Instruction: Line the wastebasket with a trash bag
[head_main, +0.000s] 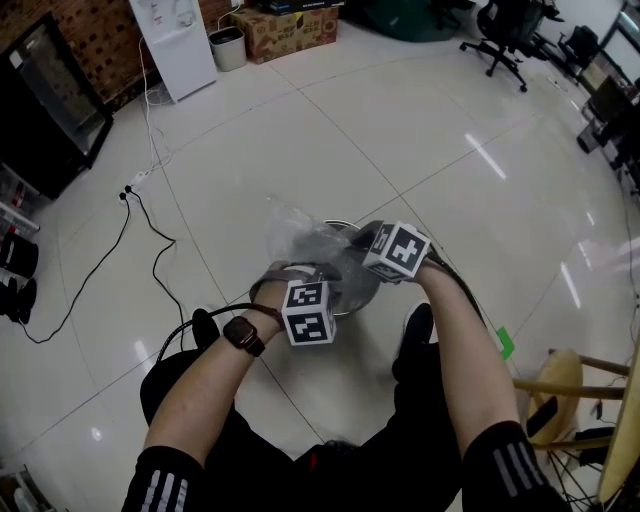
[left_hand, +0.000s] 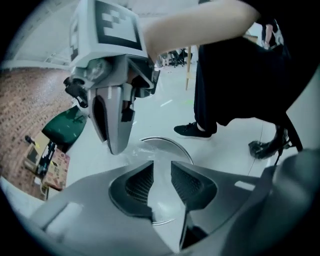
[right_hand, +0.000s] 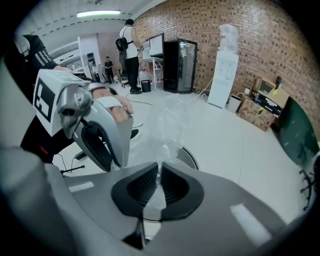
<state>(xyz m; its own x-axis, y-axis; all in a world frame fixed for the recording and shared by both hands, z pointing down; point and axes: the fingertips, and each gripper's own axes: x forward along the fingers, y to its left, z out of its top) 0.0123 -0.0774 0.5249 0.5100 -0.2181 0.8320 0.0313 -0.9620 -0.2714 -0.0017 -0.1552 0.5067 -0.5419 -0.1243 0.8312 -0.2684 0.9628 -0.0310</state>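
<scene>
Down on the pale tile floor (head_main: 420, 130), right between the feet, stands the metal wastebasket (head_main: 352, 226), with the clear trash bag (head_main: 300, 235) heaped loosely over its mouth and not yet pulled around the rim.

My right gripper (right_hand: 158, 175) has its jaws pressed together on a fold of the film, which rises crumpled out of the pinch. My left gripper (left_hand: 162, 180) has its jaws a little apart. I look through the gap at the rim and plastic below, and I don't see the pads biting on anything.

My worry is that only one side of the bag is held. If I spread or lift now, I think the loose side will slide into the basket or drag off the rim. The film is thin and slippery, so a small pinch could slip free, and a hard tug over the metal edge might stretch or tear it. The basket looks light, and I judge a sideways pull could tip it or skate it across the tile.

Both forearms reach down and forward from the body, and the grippers slant steeply toward the basket mouth. They sit close together across it, left at the near edge and right over the far right side, marker cubes up toward the head view
</scene>
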